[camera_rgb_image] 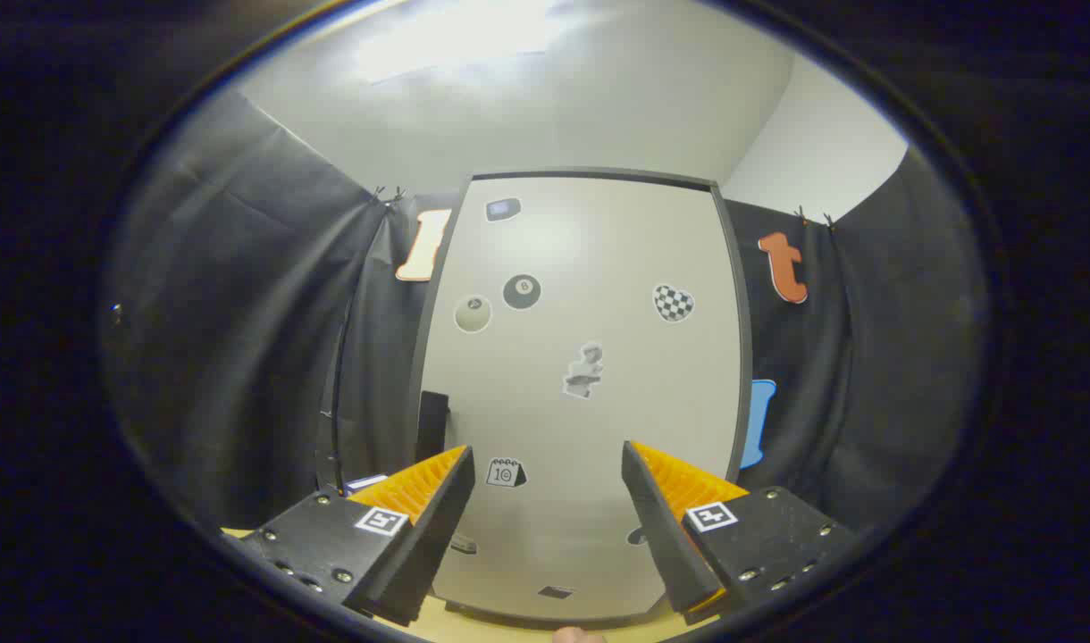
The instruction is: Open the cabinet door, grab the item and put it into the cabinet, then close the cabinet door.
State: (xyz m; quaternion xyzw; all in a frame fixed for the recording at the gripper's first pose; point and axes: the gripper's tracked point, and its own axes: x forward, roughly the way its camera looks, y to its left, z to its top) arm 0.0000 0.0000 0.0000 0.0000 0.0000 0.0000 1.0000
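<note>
A tall cabinet stands straight ahead with its pale door (581, 393) shut, framed by a dark edge and dotted with several stickers. A small dark handle (432, 425) sits on the door's left edge, just above and beyond my left finger. My gripper (545, 460) is open, its two fingers spread wide in front of the lower part of the door with nothing between them. The left fingertip (451, 469) is close to the handle but apart from it.
Black cloth walls hang on both sides of the cabinet. A light wooden tabletop (509, 630) shows below the fingers at the cabinet's foot. A small white and blue object (364, 482) peeks out left of the left finger. A fingertip of a person (579, 636) shows at the bottom.
</note>
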